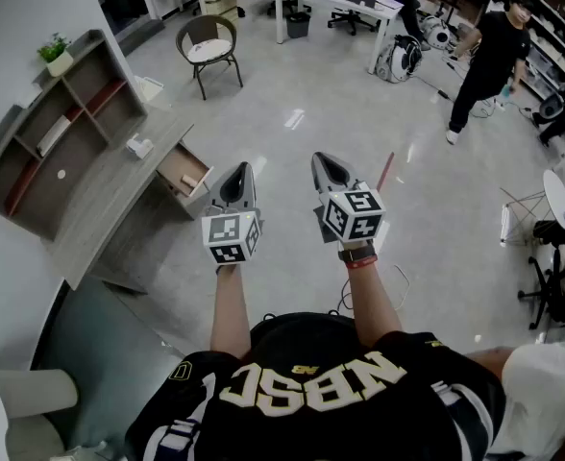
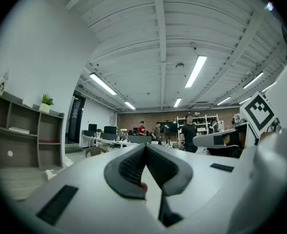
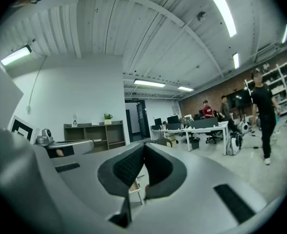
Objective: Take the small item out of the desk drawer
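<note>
Grey worktop (image 1: 100, 200) at the left of the head view, with its drawer (image 1: 184, 171) pulled out at the front and pale wood showing inside. Small item not resolvable in the drawer at this range. White object (image 1: 140, 146) sits on the worktop just behind the drawer. Left tongs (image 1: 241, 168) and right tongs (image 1: 320, 159) are held level, side by side over the floor, well apart from the drawer. Both are clenched tip to tip, with nothing between the pads (image 2: 133, 167).
</note>
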